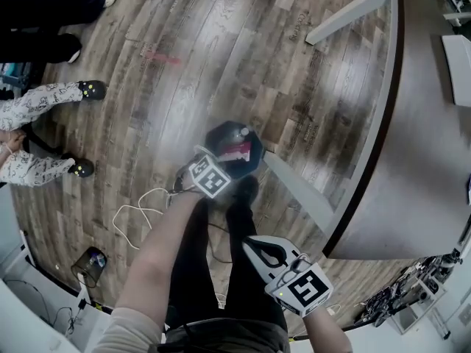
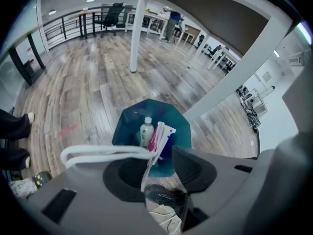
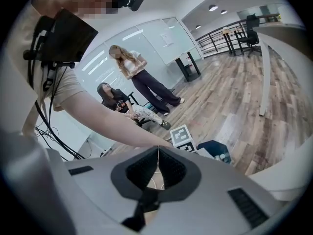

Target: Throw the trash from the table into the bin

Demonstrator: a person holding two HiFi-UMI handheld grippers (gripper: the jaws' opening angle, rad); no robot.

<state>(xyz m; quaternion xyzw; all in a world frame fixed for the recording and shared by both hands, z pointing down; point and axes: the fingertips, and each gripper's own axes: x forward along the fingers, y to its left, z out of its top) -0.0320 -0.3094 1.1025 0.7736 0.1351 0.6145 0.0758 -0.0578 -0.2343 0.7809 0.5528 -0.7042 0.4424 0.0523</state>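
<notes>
Trash wrapper (image 2: 157, 140), crinkly pink-white — loose in parted left tool (image 2: 161, 156) over faceted teal bin (image 2: 128, 122); right tool (image 3: 158, 154) closed

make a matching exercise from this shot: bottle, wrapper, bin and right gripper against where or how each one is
Things:
1. bottle
2. wrapper
3. bin
4. right gripper

Place or state:
A. shut, nothing in it
B. between the open jaws of the left gripper
C. inside the bin
D. teal, on the wood floor

Pairs: 1-C, 2-B, 3-D, 4-A
</notes>
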